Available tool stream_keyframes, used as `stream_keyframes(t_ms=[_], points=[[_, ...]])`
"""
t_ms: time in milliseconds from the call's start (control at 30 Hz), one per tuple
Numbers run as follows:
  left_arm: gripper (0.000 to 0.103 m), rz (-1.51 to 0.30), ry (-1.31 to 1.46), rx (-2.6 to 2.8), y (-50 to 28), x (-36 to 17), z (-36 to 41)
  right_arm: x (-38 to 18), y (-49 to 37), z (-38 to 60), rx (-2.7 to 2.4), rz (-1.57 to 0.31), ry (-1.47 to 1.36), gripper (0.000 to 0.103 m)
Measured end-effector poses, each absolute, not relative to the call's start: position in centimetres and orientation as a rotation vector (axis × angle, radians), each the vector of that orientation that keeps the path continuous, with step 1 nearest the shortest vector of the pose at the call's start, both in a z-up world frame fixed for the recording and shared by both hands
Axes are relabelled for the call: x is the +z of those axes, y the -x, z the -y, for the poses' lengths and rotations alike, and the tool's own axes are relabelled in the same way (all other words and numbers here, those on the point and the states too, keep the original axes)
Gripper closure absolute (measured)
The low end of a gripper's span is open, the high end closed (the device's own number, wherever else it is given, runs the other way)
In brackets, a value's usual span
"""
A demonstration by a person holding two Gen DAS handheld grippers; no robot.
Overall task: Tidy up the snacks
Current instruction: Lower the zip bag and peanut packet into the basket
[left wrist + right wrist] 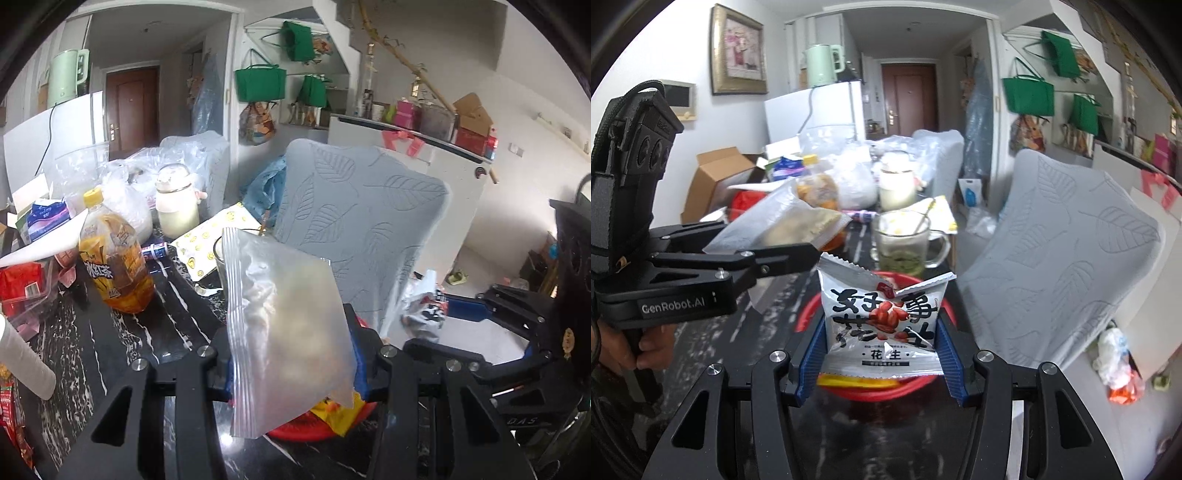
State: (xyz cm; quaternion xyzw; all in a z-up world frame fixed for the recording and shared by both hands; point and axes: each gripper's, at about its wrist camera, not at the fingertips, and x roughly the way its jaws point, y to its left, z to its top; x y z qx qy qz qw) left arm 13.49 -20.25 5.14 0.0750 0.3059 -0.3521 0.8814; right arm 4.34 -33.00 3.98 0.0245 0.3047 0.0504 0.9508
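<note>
Glass mug (908, 240) with a spoon, iced-tea bottle (114, 258), perhaps a milky jar (175, 206), grey leaf-patterned chair (362, 221).

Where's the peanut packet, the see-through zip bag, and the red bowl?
peanut packet (882, 325): right wrist view, on its printed front.
zip bag (288, 325): left wrist view, on its cloudy middle.
red bowl (809, 310): right wrist view, on its left rim.

Your grippers (882, 363) are matte black with blue ribbed finger pads (809, 363), silver screws (777, 356) and white "GenRobot.AI" lettering (673, 307).

Frosted plastic zip bag (291, 325), glossy packet (882, 325)
</note>
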Motion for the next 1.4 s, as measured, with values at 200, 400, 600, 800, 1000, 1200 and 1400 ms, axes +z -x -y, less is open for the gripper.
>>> stream_keyframes(t_ms=[200,400,600,800,1000,1200,1400], points=[[0.058,-0.689,-0.169,-0.686,-16.1,3.2,21.5,2.6,-6.2,34.0,0.103,-0.628,-0.037,0.048],[0.058,-0.793,-0.16,-0.646,-18.5,-0.1,21.5,0.2,-8.8,34.7,0.093,-0.694,-0.052,0.048],[0.058,-0.85,-0.136,-0.664,-19.7,-2.0,21.3,-1.1,-10.0,34.6,0.117,-0.723,-0.064,0.048],[0.058,-0.893,-0.116,-0.723,-20.0,-3.6,21.6,-1.5,-10.1,34.0,0.126,-0.72,-0.045,0.048],[0.058,-0.892,-0.16,-0.695,-19.9,-4.8,21.3,-1.6,-10.0,33.6,0.123,-0.71,-0.029,0.048],[0.055,-0.912,-0.178,-0.705,-20.1,-4.5,21.4,-1.5,-9.8,33.4,0.121,-0.709,-0.029,0.048],[0.053,-0.905,-0.207,-0.679,-19.5,-4.0,21.4,-0.8,-9.8,33.6,0.122,-0.703,-0.042,0.048]])
